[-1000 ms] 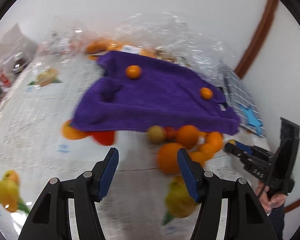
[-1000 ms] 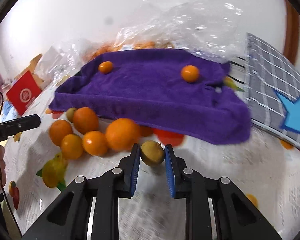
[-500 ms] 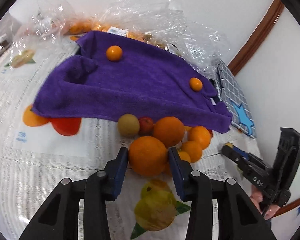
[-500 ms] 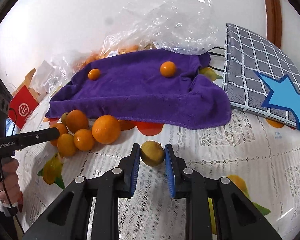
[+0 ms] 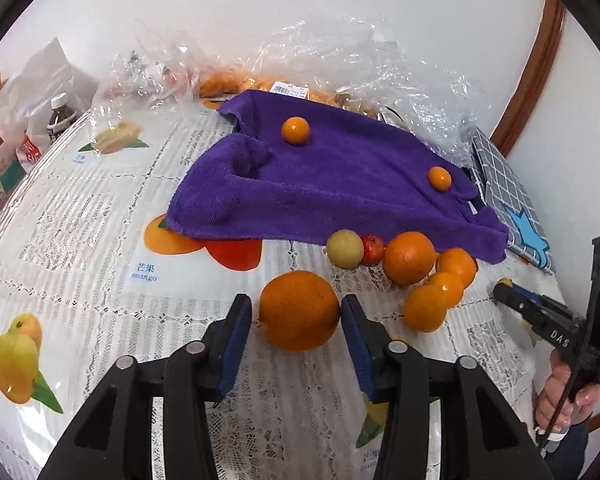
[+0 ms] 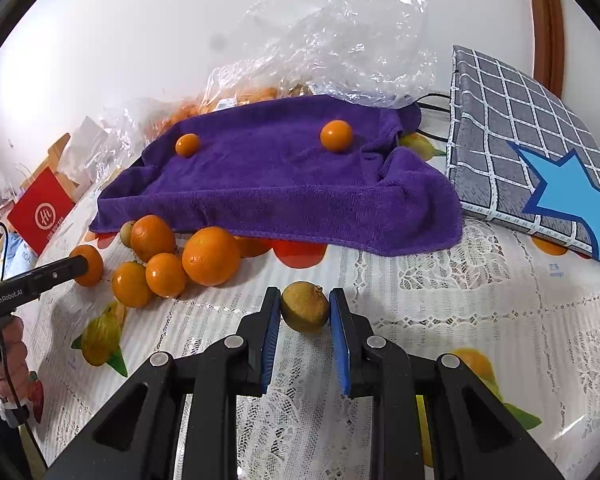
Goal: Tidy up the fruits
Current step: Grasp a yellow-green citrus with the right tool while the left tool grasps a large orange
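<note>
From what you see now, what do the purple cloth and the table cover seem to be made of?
Purple cloth: probably microfibre terry towel; the fuzzy matte pile and soft folds suggest it. Table cover: seems white lace under glossy clear plastic or vinyl, since light glares on it; the printed fruit pictures look flat.

A large orange [image 5: 299,311] sits near, left of a cluster of oranges [image 5: 430,276]. Two small ones [image 5: 295,131] rest far on the purple towel [image 5: 340,192]. A yellowish-brown fruit [image 6: 304,306], perhaps a lemon, lies nearest right.
</note>
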